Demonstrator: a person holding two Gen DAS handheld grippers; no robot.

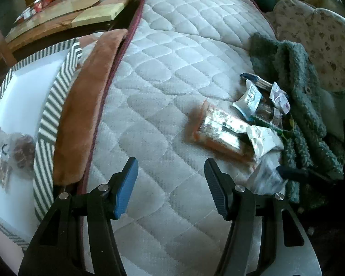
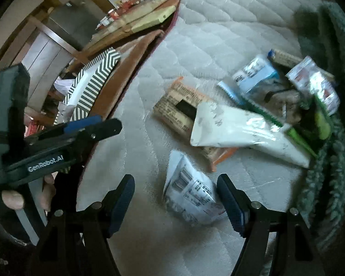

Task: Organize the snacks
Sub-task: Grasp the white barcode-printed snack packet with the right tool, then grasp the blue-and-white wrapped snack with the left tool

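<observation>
A: Where are the snacks lying?
B: Heaped on the quilted mattress beside the green fleece; one white packet is lying between the right tool's spread jaws, unpinched.
A: And the left tool?
B: Spread, hovering empty near the striped box.

"GenRobot.AI" shows in white letters along the black arm of the left gripper, seen from the right wrist view. Print covers the small white packet and the orange-edged packet, but it's too blurred to read.
</observation>
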